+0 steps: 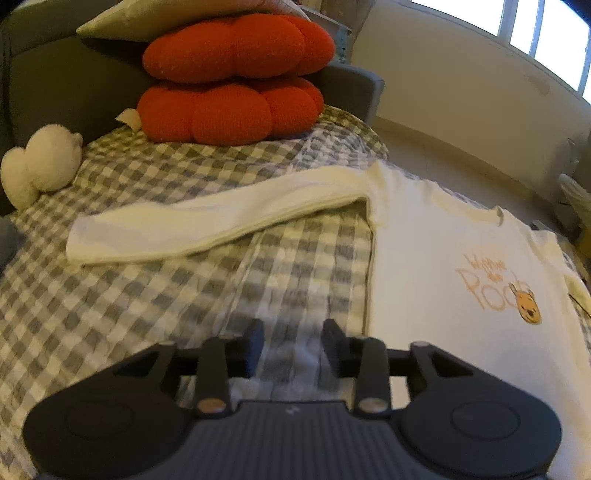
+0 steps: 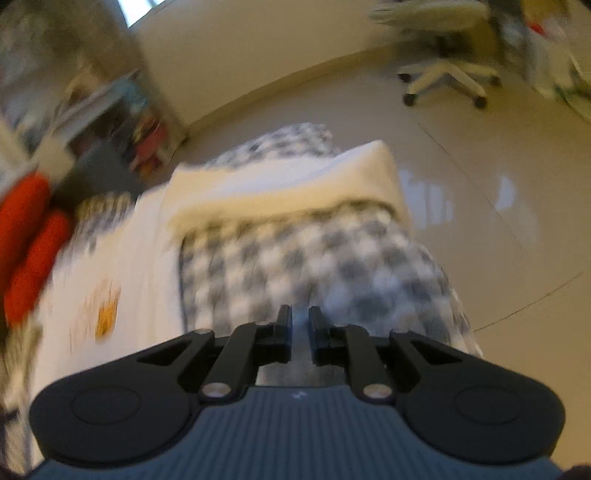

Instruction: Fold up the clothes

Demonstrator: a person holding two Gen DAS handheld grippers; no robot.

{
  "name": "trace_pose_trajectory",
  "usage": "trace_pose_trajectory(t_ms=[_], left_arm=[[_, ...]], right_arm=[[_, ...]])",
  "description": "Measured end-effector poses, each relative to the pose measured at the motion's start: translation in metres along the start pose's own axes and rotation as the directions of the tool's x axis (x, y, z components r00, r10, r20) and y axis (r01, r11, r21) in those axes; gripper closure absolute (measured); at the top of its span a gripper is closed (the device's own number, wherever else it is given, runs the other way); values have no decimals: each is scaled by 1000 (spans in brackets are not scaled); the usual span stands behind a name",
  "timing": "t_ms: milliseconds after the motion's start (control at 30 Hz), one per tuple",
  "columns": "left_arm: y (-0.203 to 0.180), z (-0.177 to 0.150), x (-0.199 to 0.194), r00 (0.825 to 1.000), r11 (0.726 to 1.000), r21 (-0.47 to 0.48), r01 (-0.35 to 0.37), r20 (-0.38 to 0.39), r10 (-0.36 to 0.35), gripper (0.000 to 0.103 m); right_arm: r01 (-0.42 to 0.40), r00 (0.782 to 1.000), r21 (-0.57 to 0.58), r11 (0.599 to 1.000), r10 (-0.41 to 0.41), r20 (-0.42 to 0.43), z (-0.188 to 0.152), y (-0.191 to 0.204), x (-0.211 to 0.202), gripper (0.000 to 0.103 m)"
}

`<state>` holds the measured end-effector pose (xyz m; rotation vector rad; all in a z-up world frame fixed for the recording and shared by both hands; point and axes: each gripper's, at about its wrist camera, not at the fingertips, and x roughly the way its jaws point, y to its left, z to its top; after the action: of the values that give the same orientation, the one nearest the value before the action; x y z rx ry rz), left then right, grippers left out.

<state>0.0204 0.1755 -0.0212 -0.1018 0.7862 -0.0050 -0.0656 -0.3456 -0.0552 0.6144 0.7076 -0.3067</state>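
Observation:
A cream long-sleeved shirt (image 1: 443, 258) with an orange Pooh print lies flat on the grey checked bedspread (image 1: 147, 295). One sleeve (image 1: 207, 221) stretches out to the left. My left gripper (image 1: 293, 332) is open and empty, just above the bedspread near the shirt's left side edge. In the blurred right wrist view the shirt (image 2: 140, 258) lies at the left with its other sleeve (image 2: 288, 188) stretched toward the bed's edge. My right gripper (image 2: 300, 321) is above the bedspread (image 2: 314, 266), its jaws a narrow gap apart with nothing between them.
Two red cushions (image 1: 232, 81) and a pale pillow (image 1: 184, 14) are stacked at the headboard. A white plush toy (image 1: 40, 162) lies at the far left. Bare floor (image 2: 480, 184) and an office chair (image 2: 447, 77) lie beyond the bed's edge, and shelves (image 2: 110, 122) stand by the wall.

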Motion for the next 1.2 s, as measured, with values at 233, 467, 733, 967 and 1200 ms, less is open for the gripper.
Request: trace_pose_trajectory(t_ms=[233, 467, 733, 967, 1200], left_arm=[[-23, 22, 34, 996, 995, 48, -88, 13, 87, 61], [-25, 34, 66, 985, 982, 69, -175, 5, 175, 61], [-12, 48, 86, 980, 979, 50, -197, 10, 197, 61], [13, 58, 95, 987, 986, -49, -158, -16, 158, 60], [49, 47, 71, 986, 971, -167, -169, -29, 167, 63]], right_arm=[[73, 996, 114, 991, -78, 35, 41, -9, 29, 53], [128, 991, 45, 991, -129, 22, 41, -1, 30, 53], [134, 991, 20, 991, -135, 2, 39, 6, 22, 52], [106, 994, -68, 992, -103, 40, 30, 27, 11, 43], [107, 992, 23, 994, -108, 58, 22, 6, 29, 37]])
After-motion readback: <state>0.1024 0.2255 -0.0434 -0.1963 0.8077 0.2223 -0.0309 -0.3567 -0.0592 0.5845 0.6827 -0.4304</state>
